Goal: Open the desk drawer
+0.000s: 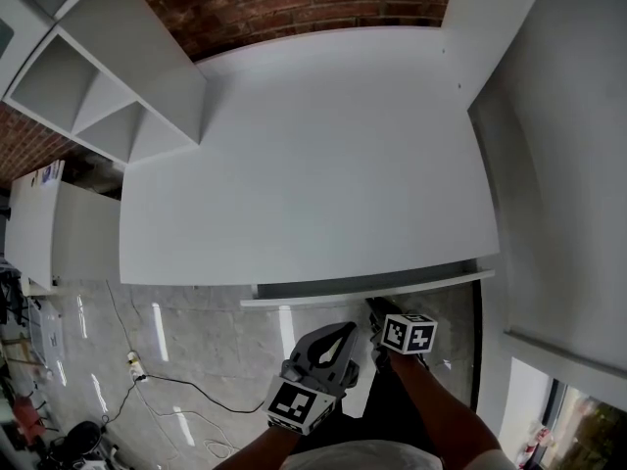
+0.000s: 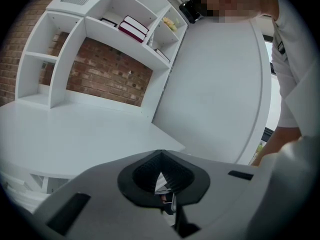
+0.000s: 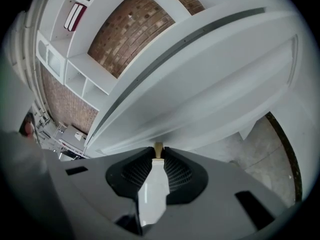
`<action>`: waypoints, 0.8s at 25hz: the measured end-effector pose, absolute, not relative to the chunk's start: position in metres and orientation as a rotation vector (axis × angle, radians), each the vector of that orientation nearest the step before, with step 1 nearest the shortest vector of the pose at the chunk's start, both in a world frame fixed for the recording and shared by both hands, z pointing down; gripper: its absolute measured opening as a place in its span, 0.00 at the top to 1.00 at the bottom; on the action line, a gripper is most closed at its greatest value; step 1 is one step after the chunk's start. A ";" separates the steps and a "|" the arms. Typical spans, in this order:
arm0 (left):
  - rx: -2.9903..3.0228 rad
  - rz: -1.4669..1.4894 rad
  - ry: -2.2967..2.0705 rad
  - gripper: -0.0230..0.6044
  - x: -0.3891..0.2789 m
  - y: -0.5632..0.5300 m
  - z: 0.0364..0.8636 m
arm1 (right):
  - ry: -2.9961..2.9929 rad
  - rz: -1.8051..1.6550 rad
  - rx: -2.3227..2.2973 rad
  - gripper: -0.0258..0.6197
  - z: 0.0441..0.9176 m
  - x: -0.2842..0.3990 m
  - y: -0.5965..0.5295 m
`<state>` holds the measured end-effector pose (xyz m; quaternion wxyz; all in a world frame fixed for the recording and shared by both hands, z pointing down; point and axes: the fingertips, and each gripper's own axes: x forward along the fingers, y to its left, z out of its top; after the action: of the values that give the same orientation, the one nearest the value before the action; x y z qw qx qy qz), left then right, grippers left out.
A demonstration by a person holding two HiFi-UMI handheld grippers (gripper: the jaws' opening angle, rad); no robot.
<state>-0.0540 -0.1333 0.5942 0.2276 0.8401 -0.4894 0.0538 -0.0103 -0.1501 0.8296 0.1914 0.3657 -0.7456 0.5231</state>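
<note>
Right gripper (image 3: 158,156) is clamped on what looks like a slim white pull with a brass stub (image 3: 152,189), at the front of the shallow white desk drawer (image 3: 210,84). The drawer stands slightly out from under the wide white desk top (image 1: 313,164), showing a dark gap. Left gripper (image 2: 160,176) hangs just beside it over the grey marbled floor (image 1: 196,341), jaws pressed together, empty.

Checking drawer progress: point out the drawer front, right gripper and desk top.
drawer front (image 1: 313,296), head view, its white top edge.
right gripper (image 3: 158,153), right gripper view, between its fingertips.
desk top (image 1: 313,164), head view, bare middle.
</note>
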 end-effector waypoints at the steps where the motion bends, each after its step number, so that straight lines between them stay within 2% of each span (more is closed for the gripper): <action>1: 2.316 0.153 -1.342 0.95 -0.053 -0.130 0.594 | -2.089 1.469 1.030 0.84 0.830 -0.008 -0.145; 20: 2.360 0.170 -1.265 0.95 -0.037 -0.077 0.568 | -1.977 1.457 1.048 0.84 0.835 0.026 -0.029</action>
<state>-0.0366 -0.0770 0.5676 0.2270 0.8566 -0.4592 0.0618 0.0255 -0.0293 0.8354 0.2338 0.3816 -0.7200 0.5305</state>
